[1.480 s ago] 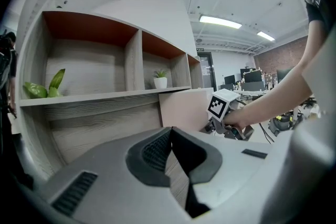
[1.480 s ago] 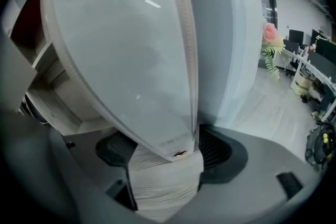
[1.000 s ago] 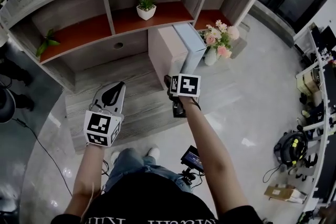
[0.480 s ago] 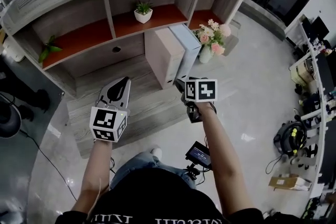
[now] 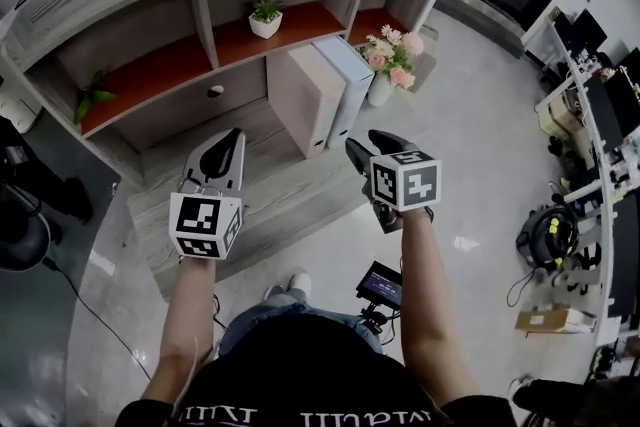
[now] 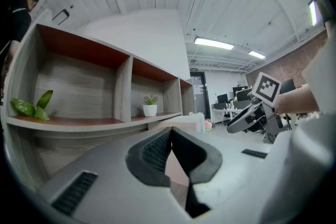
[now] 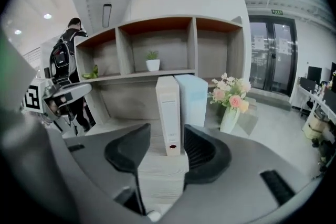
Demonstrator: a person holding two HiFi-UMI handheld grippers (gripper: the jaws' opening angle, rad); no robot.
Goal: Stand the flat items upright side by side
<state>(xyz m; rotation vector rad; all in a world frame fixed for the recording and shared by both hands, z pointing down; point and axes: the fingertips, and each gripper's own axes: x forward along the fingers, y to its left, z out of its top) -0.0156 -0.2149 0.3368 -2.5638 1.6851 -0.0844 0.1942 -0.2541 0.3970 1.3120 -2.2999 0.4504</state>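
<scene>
In the head view, my left gripper (image 5: 230,140) sits left of centre and my right gripper (image 5: 368,143) right of centre, each with a cube of black-and-white square markers. At upper centre, the tall pinkish-beige cardboard binder (image 5: 300,98) and the smooth pale blue binder (image 5: 347,80) stand upright, touching side by side, on the lower ledge of the grey wood-grain shelf unit (image 5: 160,205).

In the left gripper view, my ribbed black fingers (image 6: 155,152) are pressed together at the tips, pinching nothing.

In the right gripper view, my fingers (image 7: 202,152) are spread and closing, with nothing between them. At centre frame the beige binder (image 7: 169,107) shows its spine: a label too small to read and a round hole near the foot. The blue binder (image 7: 197,99) touches its right side.
</scene>
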